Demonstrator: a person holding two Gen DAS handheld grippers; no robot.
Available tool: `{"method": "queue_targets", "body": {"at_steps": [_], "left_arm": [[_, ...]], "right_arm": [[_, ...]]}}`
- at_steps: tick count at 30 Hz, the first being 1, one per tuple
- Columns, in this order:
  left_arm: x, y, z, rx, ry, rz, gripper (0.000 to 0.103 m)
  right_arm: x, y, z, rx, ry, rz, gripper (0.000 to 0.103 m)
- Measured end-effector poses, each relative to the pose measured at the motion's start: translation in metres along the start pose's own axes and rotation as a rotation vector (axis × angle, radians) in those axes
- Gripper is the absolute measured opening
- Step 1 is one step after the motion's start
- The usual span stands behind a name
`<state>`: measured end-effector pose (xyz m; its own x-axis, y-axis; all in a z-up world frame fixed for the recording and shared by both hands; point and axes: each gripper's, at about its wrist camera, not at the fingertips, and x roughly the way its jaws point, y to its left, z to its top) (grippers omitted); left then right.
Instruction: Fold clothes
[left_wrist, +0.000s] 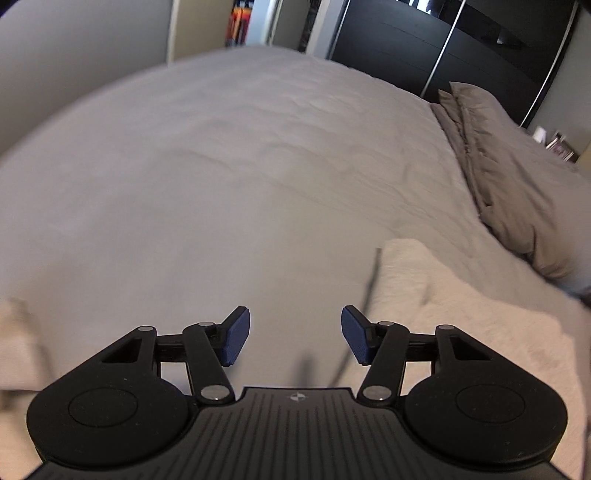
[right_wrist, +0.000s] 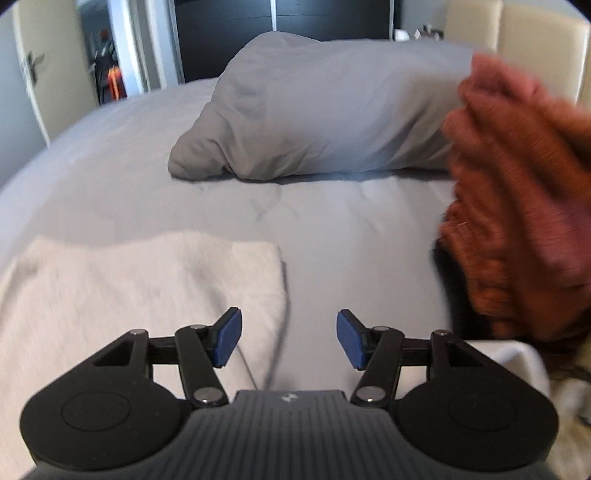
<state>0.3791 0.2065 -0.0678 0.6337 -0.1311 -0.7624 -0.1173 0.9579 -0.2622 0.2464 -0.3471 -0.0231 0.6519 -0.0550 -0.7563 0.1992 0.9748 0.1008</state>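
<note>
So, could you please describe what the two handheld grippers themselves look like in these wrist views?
Both look alike. The left gripper and the right gripper have matte black bodies with a ribbed centre plate bearing a small emblem, round black housings on either side, and black linkage arms joined by silver pins. Each finger ends in a dark blue textured pad. No cables, hands or sleeves show.

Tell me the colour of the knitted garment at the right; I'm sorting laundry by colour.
Rust orange. The knitted garment shows best in the right wrist view, though blurred.

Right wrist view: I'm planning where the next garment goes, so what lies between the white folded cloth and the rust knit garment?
Only bare grey bedsheet separates white folded cloth from rust knit garment.
</note>
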Motion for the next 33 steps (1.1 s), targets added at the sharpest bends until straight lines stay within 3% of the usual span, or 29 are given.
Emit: {"method": "queue_targets", "body": {"at_steps": [4,6,12,13,15,16,18,20,23,24,27,31,33], "left_arm": [[0.043,-0.008,0.004,-0.036,0.025,-0.056,0.053],[0.059,-0.010,0.008,-0.046,0.026,-0.082,0.051],[0.076,-0.028,0.010,0.028,0.015,-0.076,0.044],[0.075,-0.032,0.009,0.057,0.011,-0.080,0.036],[0.070,-0.045,0.003,0.136,-0.012,-0.084,0.020],[0.068,-0.054,-0.001,0.192,-0.035,-0.078,0.007],[0.065,-0.068,-0.010,0.276,-0.065,-0.057,0.000],[0.062,-0.077,-0.015,0.309,-0.077,-0.024,0.000],[0.047,-0.082,-0.014,0.315,-0.150,0.035,0.000],[0.040,-0.082,-0.012,0.324,-0.178,0.061,0.000],[0.029,-0.073,-0.001,0.321,-0.202,0.131,0.000],[0.024,-0.058,0.013,0.289,-0.163,0.069,0.000],[0.033,-0.056,0.016,0.255,-0.104,0.029,0.000]], "right_arm": [[0.046,-0.011,0.012,0.133,0.010,0.083,0.061],[0.069,-0.012,0.017,0.151,0.025,0.084,0.060],[0.128,-0.017,0.018,0.193,0.108,0.107,0.050],[0.133,-0.018,0.016,0.205,0.120,0.127,0.035],[0.135,-0.018,0.013,0.207,0.111,0.147,0.031],[0.134,-0.018,0.013,0.190,0.103,0.159,0.021],[0.126,-0.016,0.018,0.154,0.074,0.162,0.015],[0.114,-0.012,0.026,0.113,0.007,0.156,0.012],[0.072,0.000,0.037,-0.048,-0.277,0.084,0.010],[0.069,0.003,0.039,-0.082,-0.294,0.061,0.010],[0.072,0.002,0.038,-0.103,-0.288,0.023,0.010],[0.098,-0.008,0.031,-0.060,-0.189,0.003,0.012],[0.108,-0.009,0.026,-0.049,-0.138,-0.021,0.014]]}}
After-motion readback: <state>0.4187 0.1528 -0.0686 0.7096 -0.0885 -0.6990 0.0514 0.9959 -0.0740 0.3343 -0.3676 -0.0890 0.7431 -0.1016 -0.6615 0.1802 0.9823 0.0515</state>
